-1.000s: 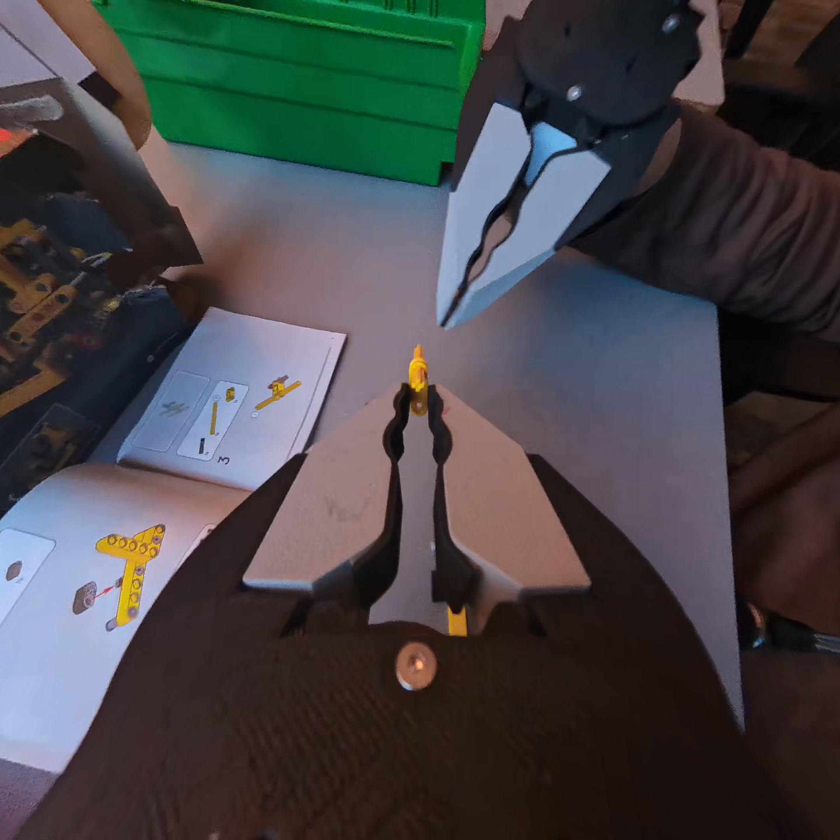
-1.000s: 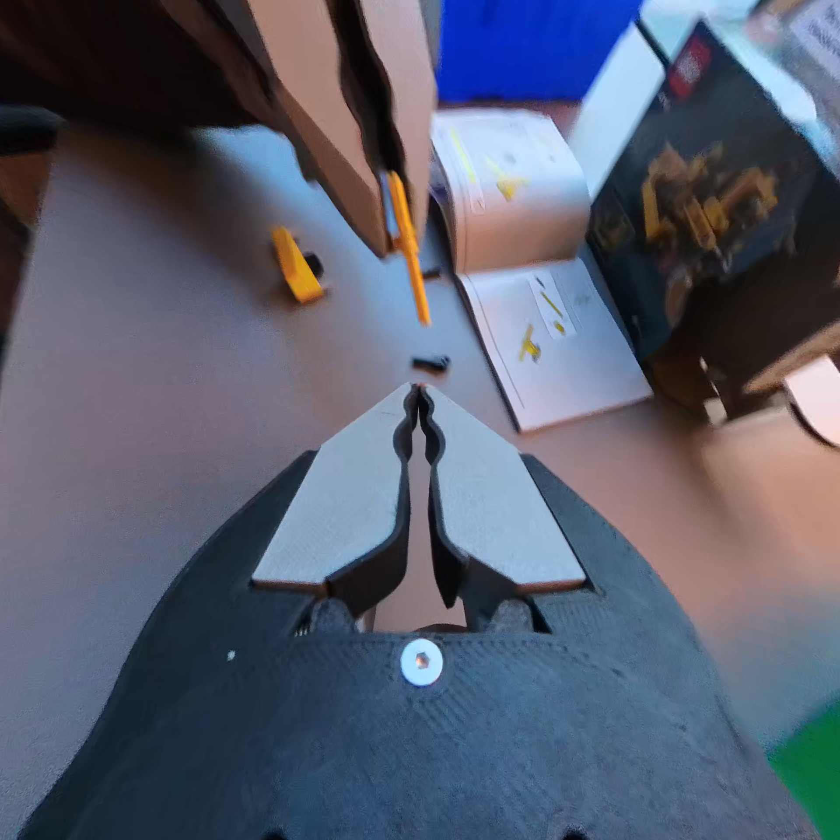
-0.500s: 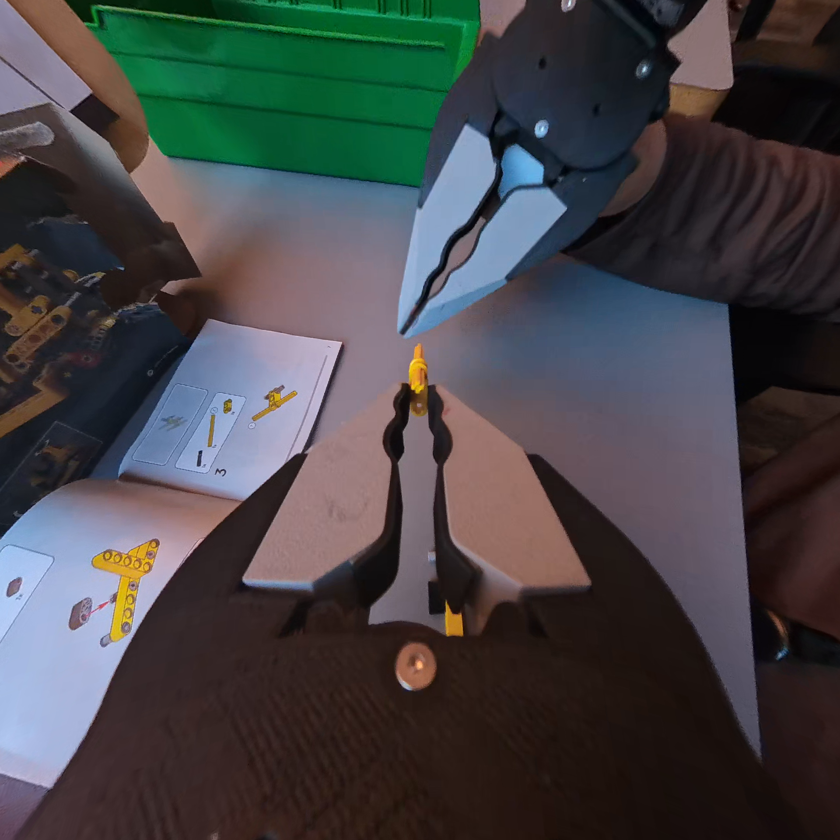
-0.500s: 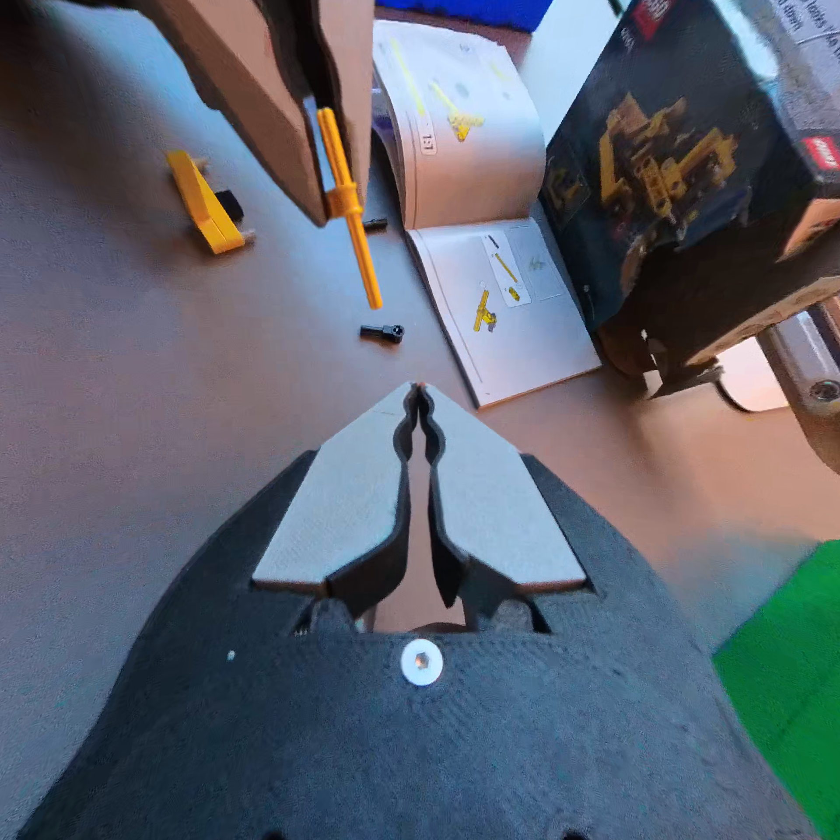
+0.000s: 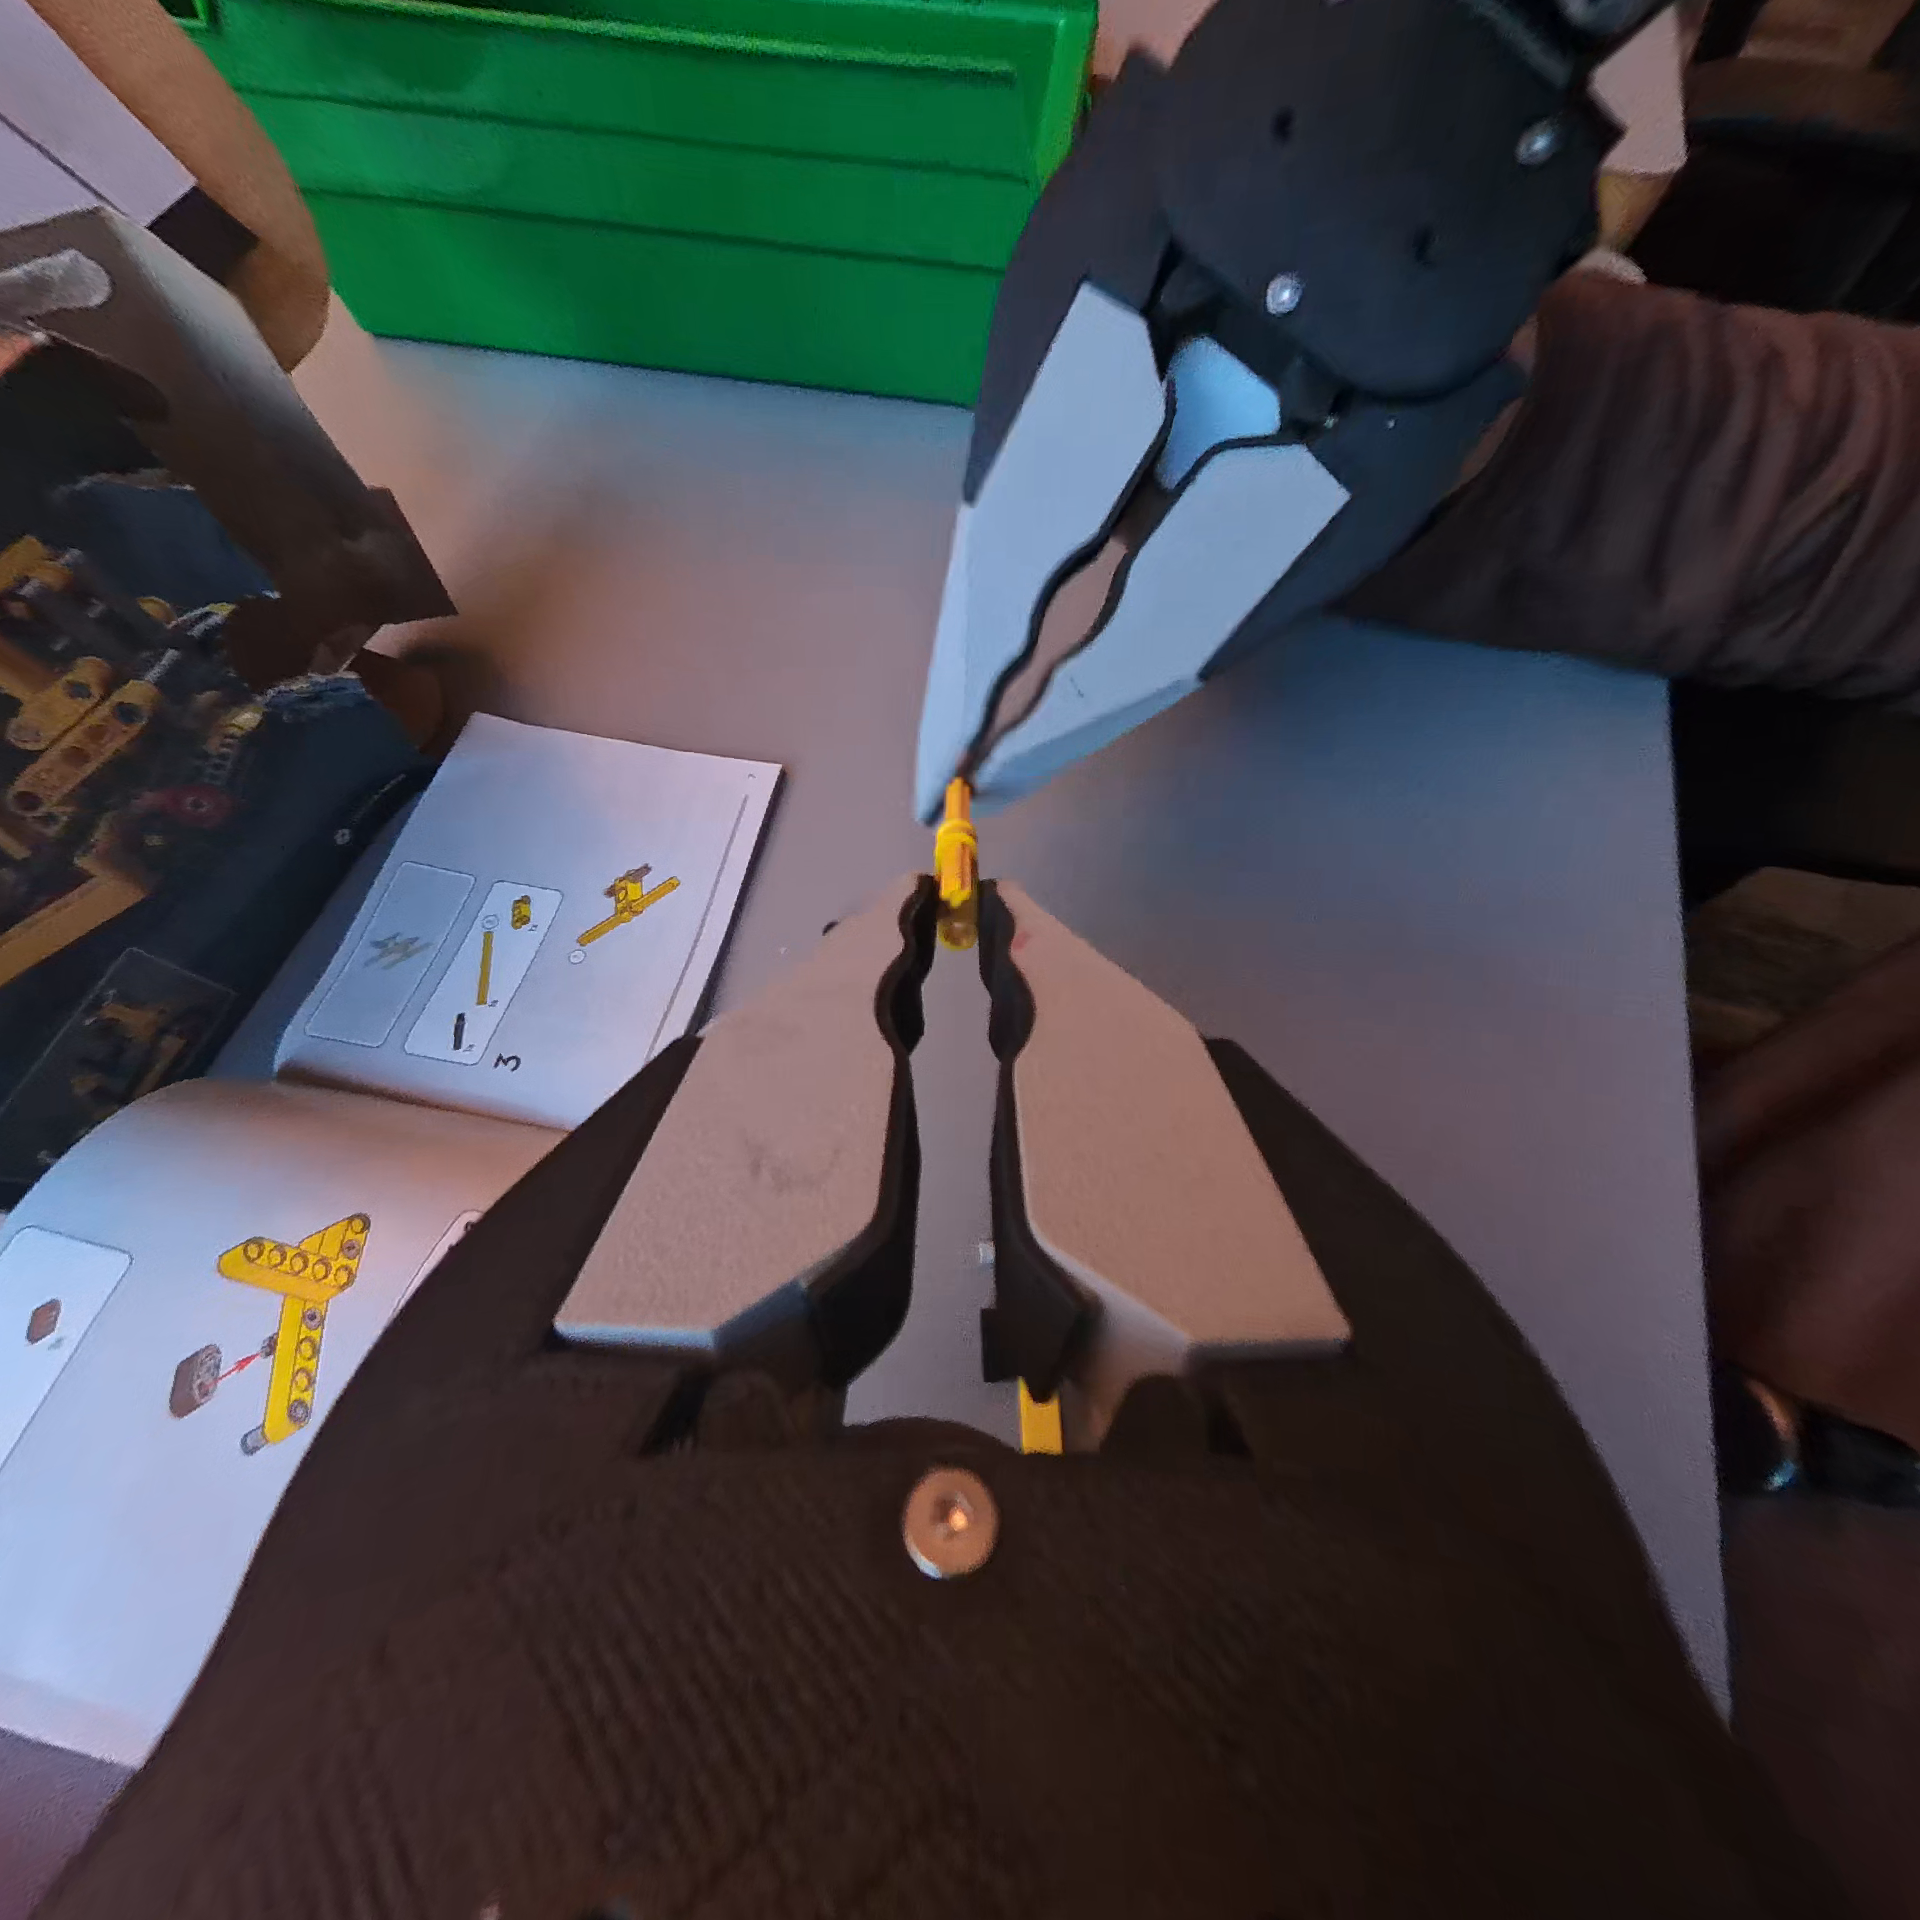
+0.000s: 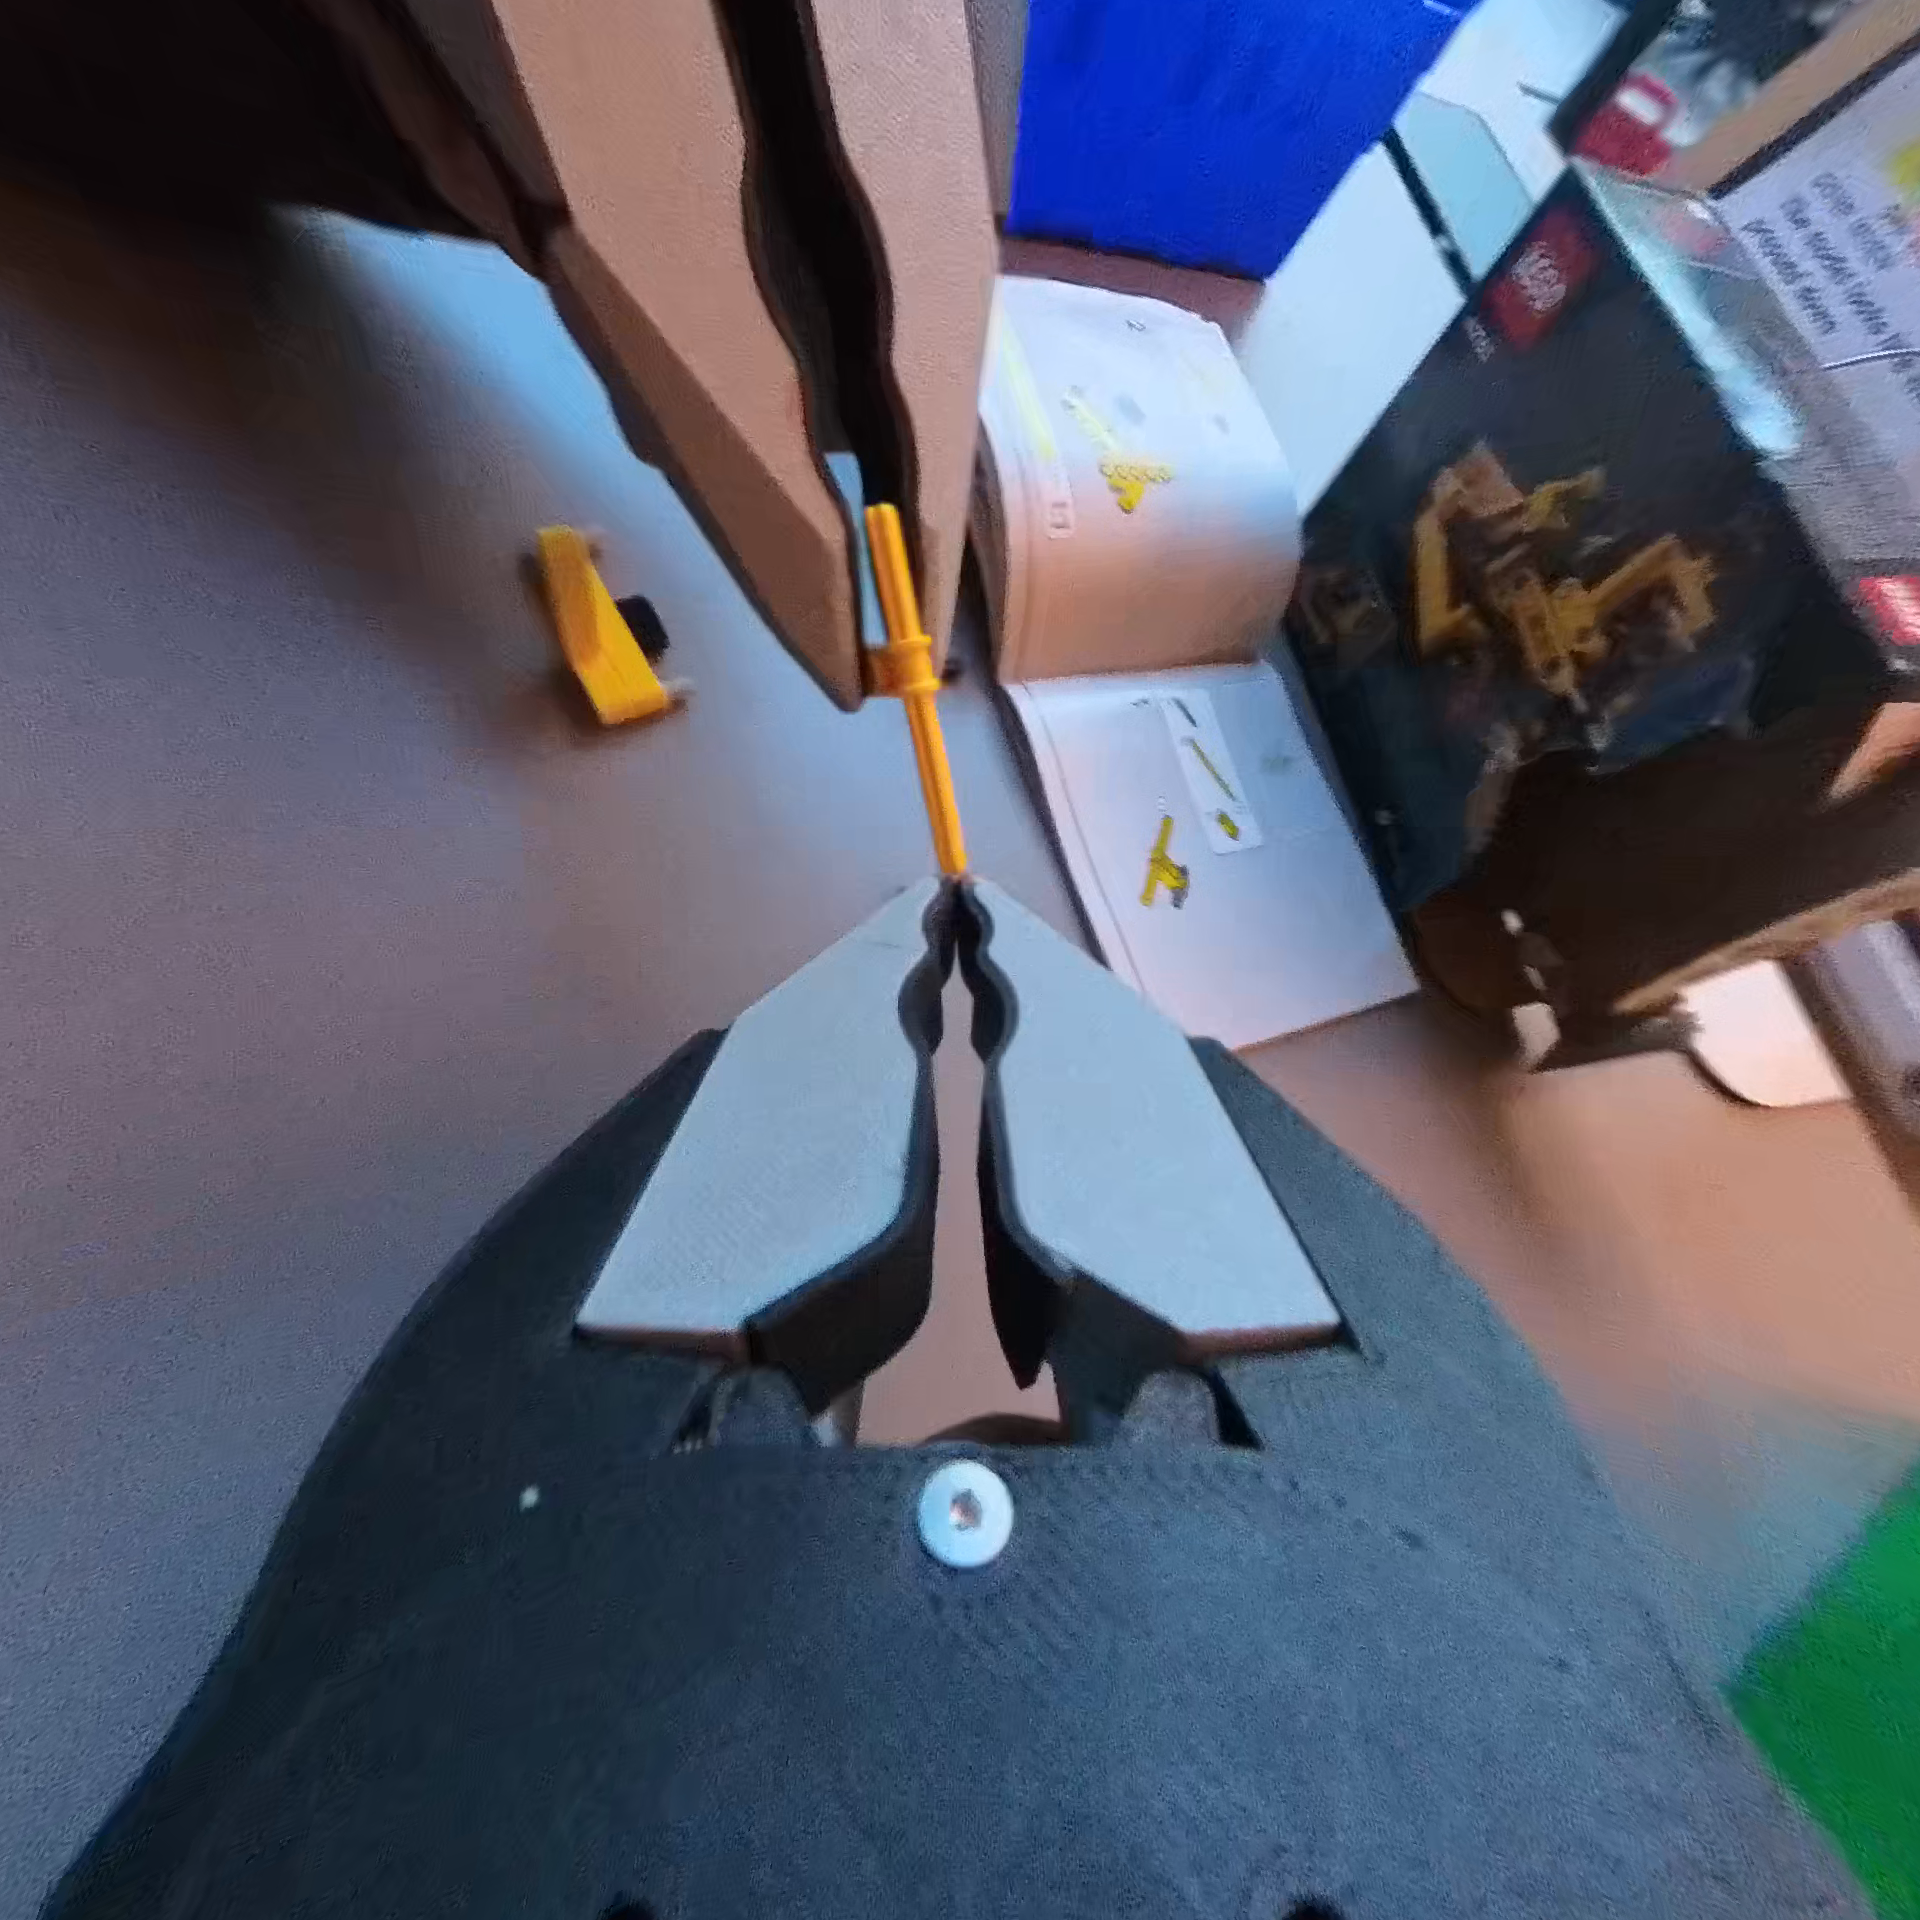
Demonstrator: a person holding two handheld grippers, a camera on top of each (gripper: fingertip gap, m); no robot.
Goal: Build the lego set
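My left gripper [image 5: 954, 896] is shut on a thin yellow axle [image 5: 954, 862] with a collar and holds it above the grey table [image 5: 1351, 935]. In the right wrist view the left gripper [image 6: 883, 686] comes in from the top with the axle [image 6: 930, 764] sticking out toward me. My right gripper [image 6: 954, 891] is shut, and its tips touch the axle's free end. In the left wrist view the right gripper [image 5: 961, 795] reaches down from the upper right onto that end.
An open instruction booklet [image 5: 540, 914] and the dark set box [image 5: 135, 665] lie left of the grippers; both show in the right wrist view, booklet [image 6: 1195, 831] and box [image 6: 1610, 582]. A yellow piece with a black part [image 6: 597, 644] lies on the table. A green bin [image 5: 665, 187] stands behind.
My right gripper has moved in toward the left gripper until its shut tips meet the end of the yellow axle. The left gripper has kept its hold and barely moved.
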